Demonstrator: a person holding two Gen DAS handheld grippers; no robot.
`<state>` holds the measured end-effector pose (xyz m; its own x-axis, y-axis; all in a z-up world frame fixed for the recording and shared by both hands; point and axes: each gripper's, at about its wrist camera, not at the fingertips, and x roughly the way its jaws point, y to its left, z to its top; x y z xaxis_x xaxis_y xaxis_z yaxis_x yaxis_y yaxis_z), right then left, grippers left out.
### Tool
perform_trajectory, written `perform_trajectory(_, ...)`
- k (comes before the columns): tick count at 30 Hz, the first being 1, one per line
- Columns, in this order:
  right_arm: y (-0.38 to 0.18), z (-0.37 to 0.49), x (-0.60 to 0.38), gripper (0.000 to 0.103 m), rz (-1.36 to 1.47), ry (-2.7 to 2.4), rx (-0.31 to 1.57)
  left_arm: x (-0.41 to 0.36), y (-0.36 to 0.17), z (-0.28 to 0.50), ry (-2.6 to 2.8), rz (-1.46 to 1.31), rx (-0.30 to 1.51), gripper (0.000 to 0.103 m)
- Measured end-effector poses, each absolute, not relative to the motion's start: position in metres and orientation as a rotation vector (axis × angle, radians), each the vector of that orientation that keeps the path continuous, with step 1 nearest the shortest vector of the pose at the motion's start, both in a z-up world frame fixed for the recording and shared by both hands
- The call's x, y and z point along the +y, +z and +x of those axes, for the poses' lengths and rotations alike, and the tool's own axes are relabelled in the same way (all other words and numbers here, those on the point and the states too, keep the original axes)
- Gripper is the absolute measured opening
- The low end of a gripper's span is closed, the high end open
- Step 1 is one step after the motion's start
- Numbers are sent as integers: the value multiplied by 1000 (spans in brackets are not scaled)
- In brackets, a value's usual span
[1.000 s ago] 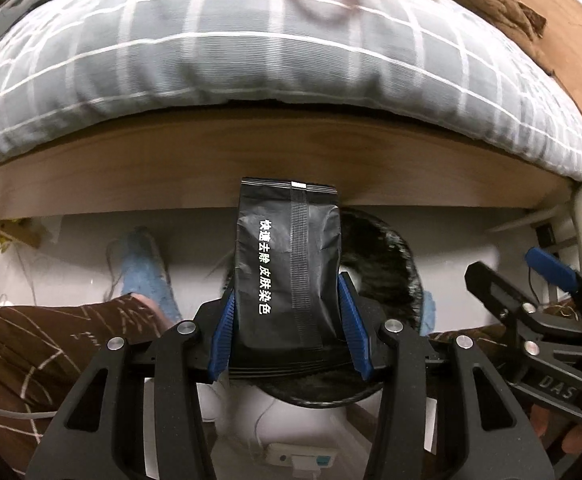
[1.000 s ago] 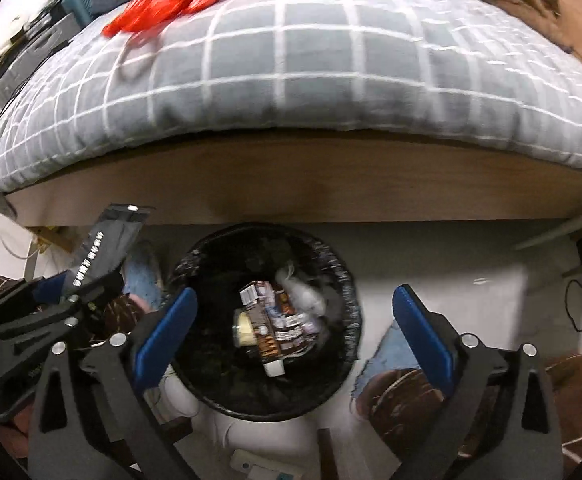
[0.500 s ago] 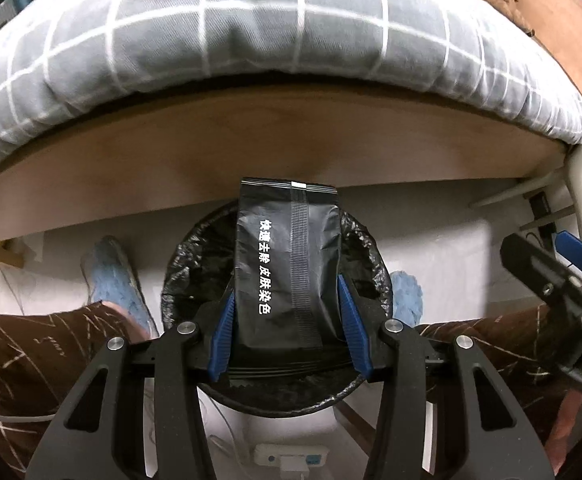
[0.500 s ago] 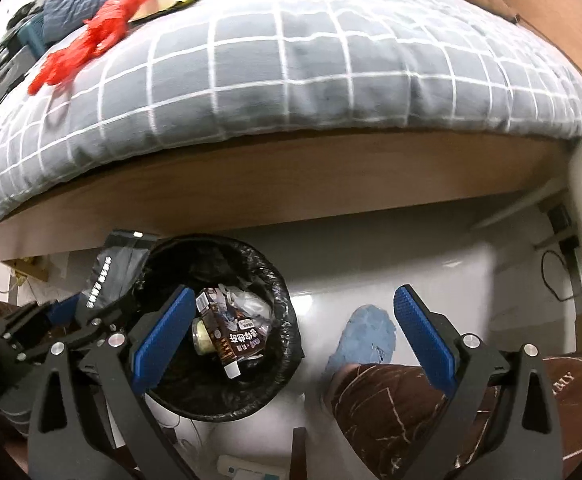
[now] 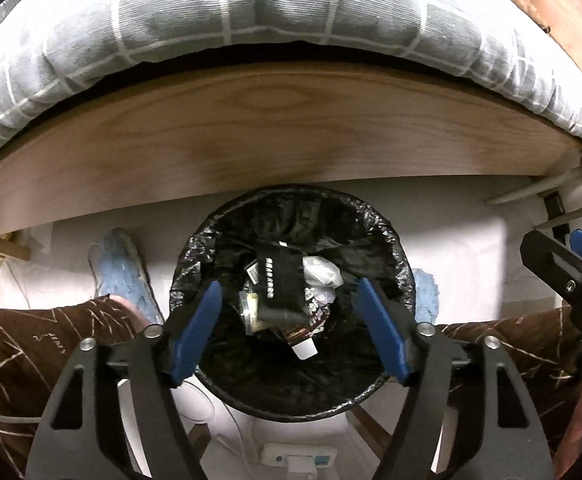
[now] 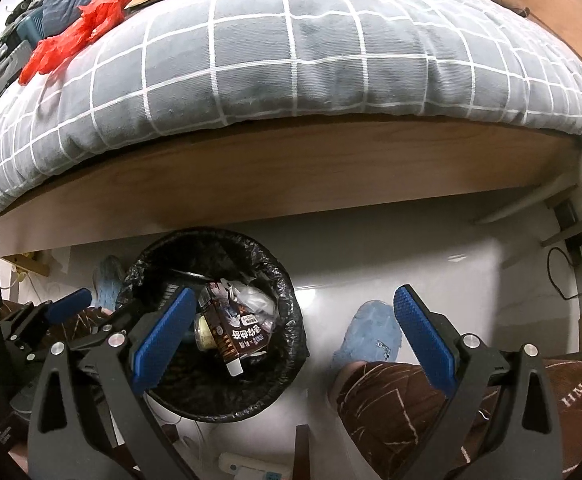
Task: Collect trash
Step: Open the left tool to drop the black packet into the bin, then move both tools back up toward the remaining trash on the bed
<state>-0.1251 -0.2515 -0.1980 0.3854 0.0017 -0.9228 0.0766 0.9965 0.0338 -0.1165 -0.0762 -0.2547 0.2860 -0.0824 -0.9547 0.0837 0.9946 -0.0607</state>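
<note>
Left gripper [image 5: 289, 330]: lower centre, jaws opening, nothing between them. Black pouch [image 5: 281, 284]: inside trash bin [image 5: 195, 248], atop other rubbish. Right gripper [image 6: 291, 336]: wide apart, empty. Advice: finish spreading the jaws, lift clear of the liner rim.

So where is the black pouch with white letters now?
In the left wrist view the black pouch lies inside the bin, on top of the other trash, beside a white wrapper, below the opening left tool.
</note>
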Motion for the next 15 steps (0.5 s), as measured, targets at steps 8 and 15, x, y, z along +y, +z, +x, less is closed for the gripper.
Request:
perform_trajectory(8,-189,-125,-250,95,75,-44,1159,-67,-237,-119,-76,19,1242,95)
perform_trajectory(15,-169,-126,-241,95,57,-19,1115,-49,-199,-120,-52,25,1143,97)
